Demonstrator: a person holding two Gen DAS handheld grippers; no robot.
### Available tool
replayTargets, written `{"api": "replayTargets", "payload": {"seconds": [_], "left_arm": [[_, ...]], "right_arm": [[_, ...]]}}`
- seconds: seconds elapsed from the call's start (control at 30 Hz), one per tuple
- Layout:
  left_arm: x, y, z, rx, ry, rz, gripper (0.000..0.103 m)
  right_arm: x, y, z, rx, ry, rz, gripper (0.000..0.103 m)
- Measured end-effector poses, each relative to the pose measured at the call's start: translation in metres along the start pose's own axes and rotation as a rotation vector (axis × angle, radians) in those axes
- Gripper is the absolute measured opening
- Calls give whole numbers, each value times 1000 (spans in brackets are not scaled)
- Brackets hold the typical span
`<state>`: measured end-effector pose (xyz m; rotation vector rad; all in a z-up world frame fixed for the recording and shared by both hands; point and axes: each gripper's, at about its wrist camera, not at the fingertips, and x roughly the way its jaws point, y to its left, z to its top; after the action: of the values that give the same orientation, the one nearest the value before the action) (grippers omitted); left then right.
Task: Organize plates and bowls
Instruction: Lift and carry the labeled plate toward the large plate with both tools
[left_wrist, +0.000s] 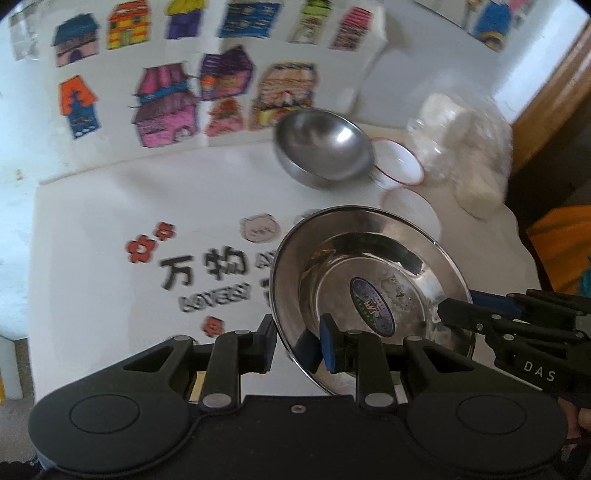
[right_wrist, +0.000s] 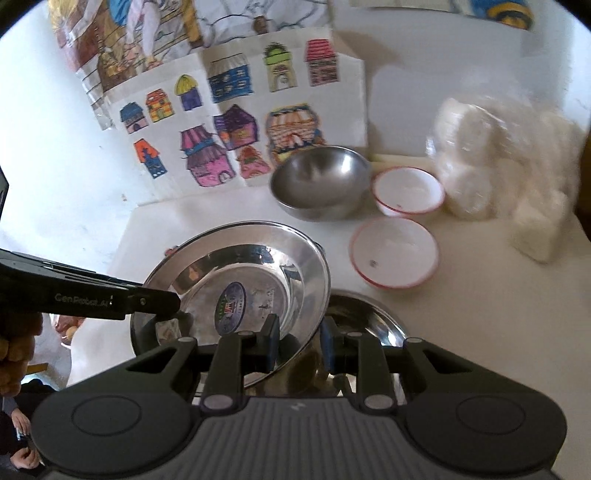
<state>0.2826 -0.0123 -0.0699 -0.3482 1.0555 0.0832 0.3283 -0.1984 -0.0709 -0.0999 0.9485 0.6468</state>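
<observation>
I hold 1 steel plate (left_wrist: 373, 280) tilted above the table (left_wrist: 110, 221), my left gripper (left_wrist: 295, 350) clamped on its near rim, my right gripper (right_wrist: 297, 341) clamped on the opposite rim. Behind sit 1 steel bowl (right_wrist: 319, 181) and 2 white bowls (right_wrist: 408, 190).

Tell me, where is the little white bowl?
In the right wrist view the white bowl sits far back on the table, between the steel bowl on its left and the plastic bag on its right.
</observation>
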Motion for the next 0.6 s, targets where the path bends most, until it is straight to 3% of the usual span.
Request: {"api": "replayTargets", "payload": {"seconds": [0.6], "left_arm": [[26,-50,-18,156,106,-71,27]], "right_arm": [[-25,-38,-45,127,35,-91,27]]}}
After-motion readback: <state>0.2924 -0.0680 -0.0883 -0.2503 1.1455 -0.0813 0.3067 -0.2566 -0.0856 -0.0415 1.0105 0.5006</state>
